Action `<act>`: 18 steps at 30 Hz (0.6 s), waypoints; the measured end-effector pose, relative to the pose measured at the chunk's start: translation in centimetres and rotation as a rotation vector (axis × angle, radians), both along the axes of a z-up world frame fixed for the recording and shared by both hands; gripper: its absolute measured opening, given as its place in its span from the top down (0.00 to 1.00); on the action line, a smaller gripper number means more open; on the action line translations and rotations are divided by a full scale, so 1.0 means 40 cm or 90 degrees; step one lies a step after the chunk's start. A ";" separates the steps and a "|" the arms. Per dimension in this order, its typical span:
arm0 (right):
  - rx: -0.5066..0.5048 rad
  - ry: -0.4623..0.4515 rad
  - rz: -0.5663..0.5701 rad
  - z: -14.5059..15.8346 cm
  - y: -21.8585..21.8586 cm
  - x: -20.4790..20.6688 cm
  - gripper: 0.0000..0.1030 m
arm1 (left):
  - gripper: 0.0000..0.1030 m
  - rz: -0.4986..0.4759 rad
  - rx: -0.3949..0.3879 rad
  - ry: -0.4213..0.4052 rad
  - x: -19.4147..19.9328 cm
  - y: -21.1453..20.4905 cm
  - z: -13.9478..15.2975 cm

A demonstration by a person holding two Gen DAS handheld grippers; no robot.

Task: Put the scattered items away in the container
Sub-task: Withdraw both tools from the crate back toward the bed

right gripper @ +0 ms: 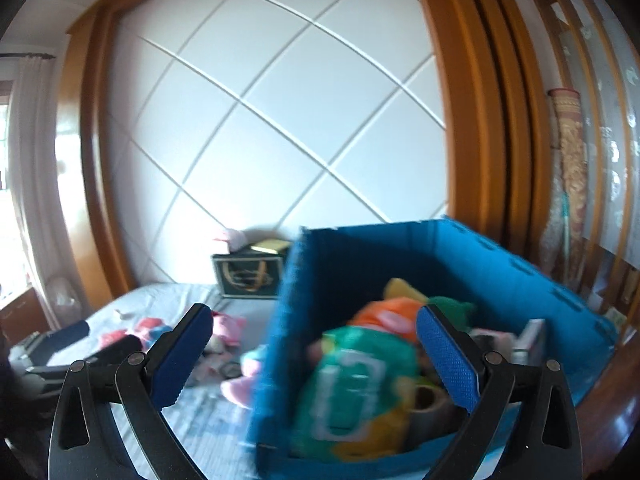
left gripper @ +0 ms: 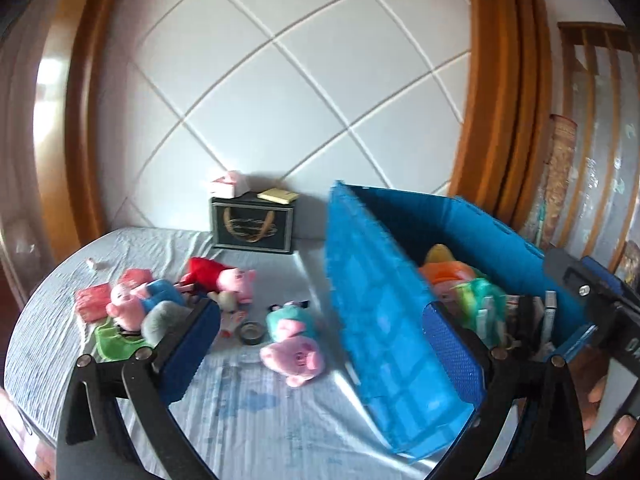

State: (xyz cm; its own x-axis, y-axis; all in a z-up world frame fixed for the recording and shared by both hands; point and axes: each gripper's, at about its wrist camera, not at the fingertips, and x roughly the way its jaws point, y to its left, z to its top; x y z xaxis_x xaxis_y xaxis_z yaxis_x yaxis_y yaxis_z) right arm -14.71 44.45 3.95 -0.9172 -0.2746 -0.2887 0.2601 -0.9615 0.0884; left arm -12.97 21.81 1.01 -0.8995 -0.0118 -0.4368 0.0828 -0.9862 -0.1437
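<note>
A blue crate stands on the bed at the right; it also fills the right wrist view. It holds an orange plush, a green packet and a tape roll. On the sheet lie a teal-dressed pig plush, a red-dressed pig plush, a blue-dressed pig plush and a small tape roll. My left gripper is open and empty above the sheet, left of the crate. My right gripper is open and empty over the crate's near left corner.
A dark box with a pink carton and a yellow book on it stands against the white padded headboard. Red packets and a green bib lie at the left. Wooden frames and a rolled rug stand at the right.
</note>
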 end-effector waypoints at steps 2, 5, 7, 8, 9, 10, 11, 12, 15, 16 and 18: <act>0.001 0.004 0.024 0.001 -0.091 0.007 0.00 | 0.00 0.028 0.006 -0.012 0.007 -0.102 -0.016; 0.003 -0.008 0.044 -0.021 -0.227 0.005 0.00 | 0.00 0.064 0.005 -0.034 0.015 -0.248 -0.047; 0.004 -0.030 0.053 -0.052 -0.311 -0.005 0.00 | 0.00 0.087 0.001 -0.048 0.021 -0.341 -0.074; 0.004 -0.039 0.052 -0.068 -0.342 -0.009 0.00 | 0.00 0.097 -0.001 -0.057 0.022 -0.385 -0.090; 0.005 -0.049 0.051 -0.086 -0.372 -0.014 0.00 | 0.00 0.106 -0.002 -0.065 0.023 -0.427 -0.109; 0.005 -0.062 0.049 -0.107 -0.399 -0.020 0.00 | 0.00 0.116 -0.003 -0.075 0.023 -0.464 -0.129; 0.008 -0.079 0.047 -0.131 -0.424 -0.029 0.00 | 0.00 0.126 -0.002 -0.091 0.020 -0.498 -0.153; 0.014 -0.100 0.043 -0.155 -0.447 -0.041 0.00 | 0.00 0.134 0.003 -0.113 0.013 -0.534 -0.180; 0.039 -0.151 0.027 -0.217 -0.487 -0.070 0.00 | 0.00 0.147 0.019 -0.163 -0.013 -0.601 -0.251; 0.047 -0.163 0.024 -0.234 -0.495 -0.082 0.00 | 0.00 0.152 0.023 -0.174 -0.021 -0.616 -0.272; 0.060 -0.184 0.019 -0.265 -0.507 -0.103 0.00 | 0.00 0.158 0.029 -0.201 -0.041 -0.640 -0.313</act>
